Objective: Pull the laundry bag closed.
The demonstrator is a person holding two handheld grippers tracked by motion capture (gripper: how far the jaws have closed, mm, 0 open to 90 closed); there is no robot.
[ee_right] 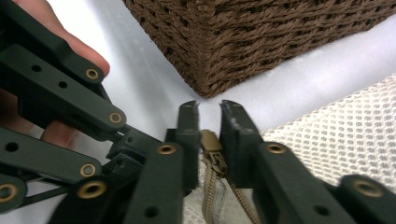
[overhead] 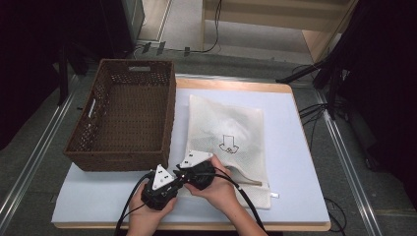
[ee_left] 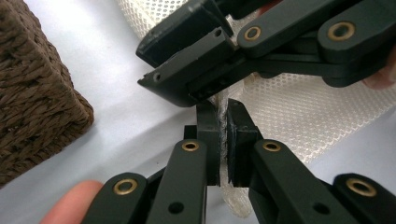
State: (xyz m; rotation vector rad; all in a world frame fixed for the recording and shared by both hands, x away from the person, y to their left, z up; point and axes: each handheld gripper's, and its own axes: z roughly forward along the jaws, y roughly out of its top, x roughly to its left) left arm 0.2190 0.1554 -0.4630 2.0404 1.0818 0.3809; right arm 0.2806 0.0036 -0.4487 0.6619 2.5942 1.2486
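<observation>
Two hand-held grippers meet at the near left corner of a cream mesh laundry bag (overhead: pixel 227 142), which lies flat on the white worktop (overhead: pixel 295 147) just right of a brown wicker basket (overhead: pixel 125 113). In the high view, the left hand-held gripper (overhead: pixel 169 184) and the right hand-held gripper (overhead: pixel 199 172) sit side by side, each carrying a grey three-cornered plate and trailing a black cable toward the near edge.

Left gripper view: the left hand-held gripper (ee_left: pixel 223 135) has its jaws nearly together, pinching a thin fold of the bag's mesh edge (ee_left: pixel 223 112) between the pads. The right hand-held gripper (ee_left: pixel 196 60) crosses just above, touching or almost touching the same fold.

Right gripper view: the right hand-held gripper (ee_right: pixel 208 116) has its jaws narrowly apart, with the tan zipper pull (ee_right: pixel 212 149) of the bag standing between them; the zipper teeth run down toward the bottom edge. Whether the pads press on the pull cannot be told. The basket corner (ee_right: pixel 219 70) stands just beyond the fingertips, with mesh (ee_right: pixel 336 135) at right.
</observation>
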